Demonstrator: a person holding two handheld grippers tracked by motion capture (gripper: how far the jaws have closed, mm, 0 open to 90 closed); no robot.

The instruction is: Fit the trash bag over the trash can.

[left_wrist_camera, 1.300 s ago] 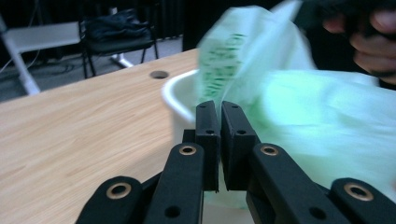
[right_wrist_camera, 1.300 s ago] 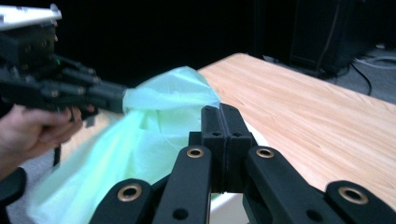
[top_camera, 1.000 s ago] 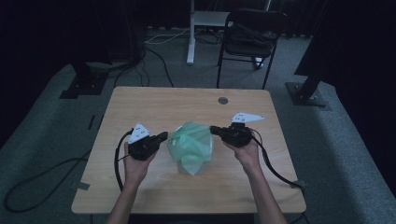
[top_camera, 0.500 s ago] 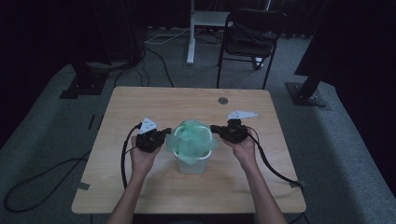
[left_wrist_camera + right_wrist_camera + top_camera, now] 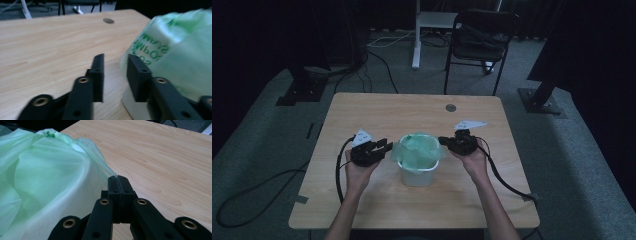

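Note:
A small white bin stands mid-table, lined with a pale green plastic bag whose rim is folded out over the top. My left gripper sits open just left of the bin. In the left gripper view its jaws are spread, and the printed bag and bin wall lie against the right jaw, with nothing held between the two. My right gripper is at the bin's right side. In the right gripper view it is shut on the bag's edge, pulled taut.
A dark round disc lies on the wooden table near the far edge. Beyond the table stand a black chair and a white post. Cables trail from both grippers towards the near edge.
The bunched bag has been spread down over the bin's rim. The left gripper has let go of the bag and drawn slightly left, while the right keeps hold.

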